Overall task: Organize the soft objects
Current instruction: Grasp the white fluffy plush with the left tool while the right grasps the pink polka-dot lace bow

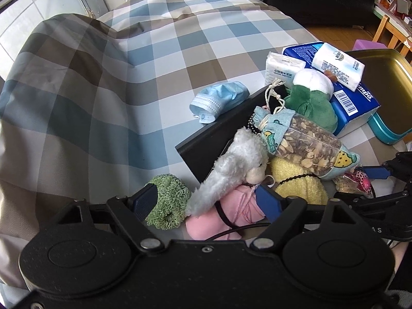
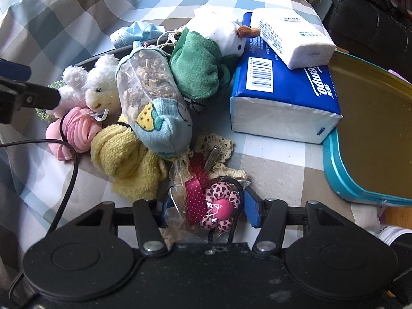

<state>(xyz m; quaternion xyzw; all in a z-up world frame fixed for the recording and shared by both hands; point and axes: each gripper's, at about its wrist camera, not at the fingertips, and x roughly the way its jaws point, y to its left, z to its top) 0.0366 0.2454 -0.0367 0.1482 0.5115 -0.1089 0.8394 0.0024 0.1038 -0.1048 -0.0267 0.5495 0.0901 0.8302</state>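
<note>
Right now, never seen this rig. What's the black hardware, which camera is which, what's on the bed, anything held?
No robot here: a person carries a two-finger gripper in each hand, each with a fisheye camera looking along its fingers. The black hardware at the bottom of each picture is that gripper's own body.

In the left wrist view, the left gripper is open around a white plush lamb and a pink rolled cloth; a green scrunchie lies beside its left finger. Nothing is clamped.

In the right wrist view, the right gripper is open around a pink flower hair accessory, not gripping it.

On the checked bedspread: a yellow towel, herb sachet, green plush, blue tissue pack, face mask and a teal tin.
</note>
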